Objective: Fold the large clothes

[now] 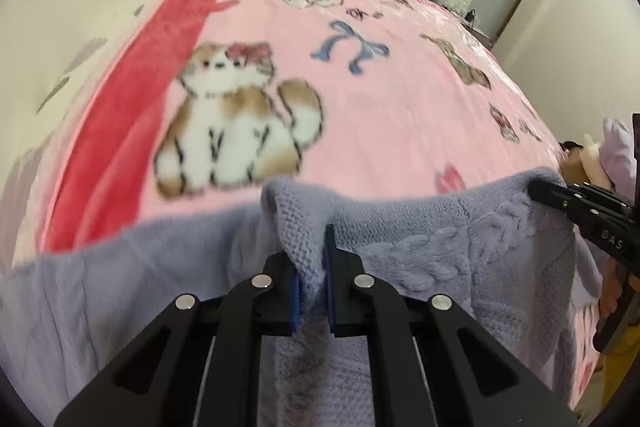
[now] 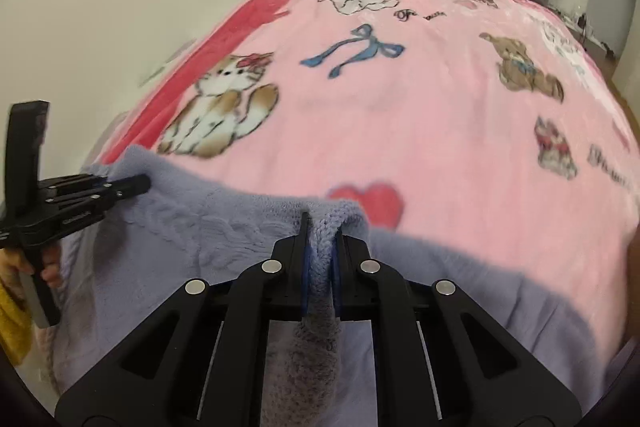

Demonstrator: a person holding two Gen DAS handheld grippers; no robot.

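the lavender cable-knit sweater lies at the near end of the bed, spread over the pink plush blanket printed with cats and bows, its far edge bunched where it is gripped. the left gripper has its fingers clamped on a pinched ridge of that knit edge, and the right gripper is clamped on another ridge of the same edge further along; each one shows at the side of the other's view, biting the fabric. so the step in hand looks like the start of a fold: both corners of one edge are secured. the next move likely calls for lifting both hands together, keeping the edge taut between them, and carrying it across the garment to meet the opposite side without dragging the blanket.
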